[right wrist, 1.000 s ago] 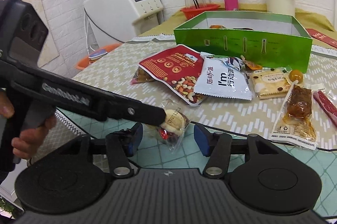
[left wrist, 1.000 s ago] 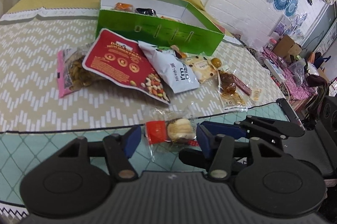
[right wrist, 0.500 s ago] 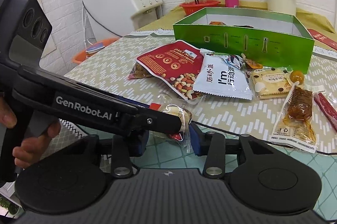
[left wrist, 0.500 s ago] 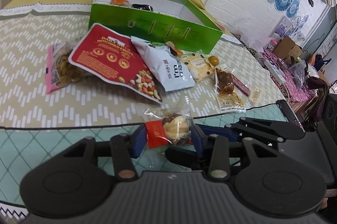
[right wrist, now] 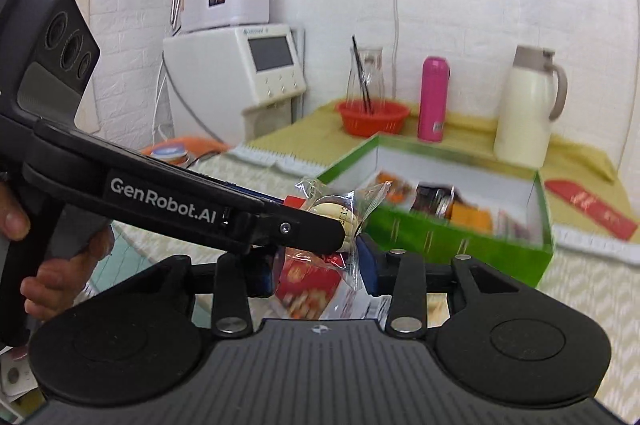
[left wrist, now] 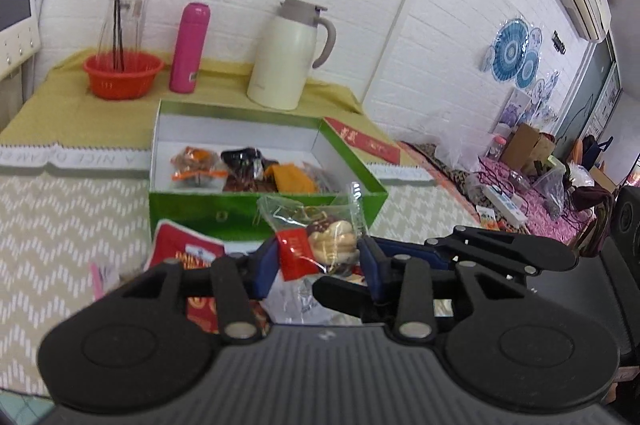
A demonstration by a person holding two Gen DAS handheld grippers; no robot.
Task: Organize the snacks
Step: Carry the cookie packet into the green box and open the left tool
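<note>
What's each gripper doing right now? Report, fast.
Left gripper: closed on the snack packet.
Right gripper: closed on the same snack packet.

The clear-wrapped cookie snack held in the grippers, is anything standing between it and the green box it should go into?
Nothing visible blocks it. The clear-wrapped cookie snack sits lifted between the left gripper and right gripper, just in front of the open green cardboard box. Only the box's near wall lies ahead, and the snack looks level with its rim.

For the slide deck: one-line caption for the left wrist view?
Left tongs shut on a clear-wrapped snack, raised before the open green box of sorted snacks.
</note>
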